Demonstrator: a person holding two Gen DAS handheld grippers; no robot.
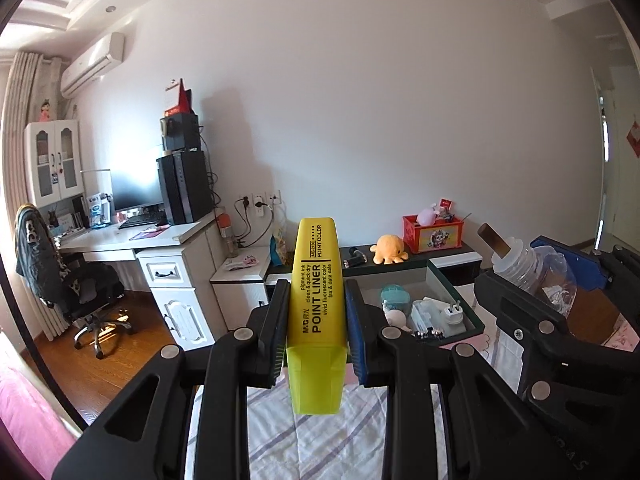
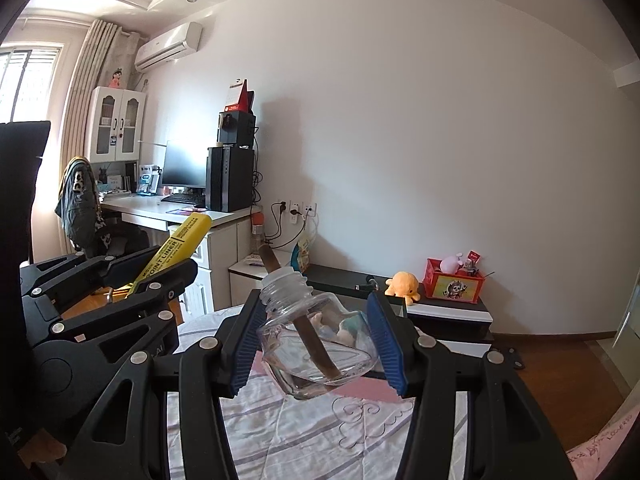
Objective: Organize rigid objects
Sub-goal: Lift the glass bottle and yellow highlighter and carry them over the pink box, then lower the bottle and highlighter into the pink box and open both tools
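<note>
Above the near bed, left gripper (image 1: 316,312) pinches an upright yellow highlighter (image 1: 316,300), black lettering; right gripper (image 2: 316,340) clamps a tilted clear glass bottle (image 2: 320,344) with brown wick.

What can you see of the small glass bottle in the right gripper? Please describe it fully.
The glass bottle is clear, squat and flat-sided, with a white threaded neck and no cap. A brown stick stands in it and pokes out of the neck. It looks empty of liquid. The right gripper holds it, tilted, by its sides, above the bed.
</note>
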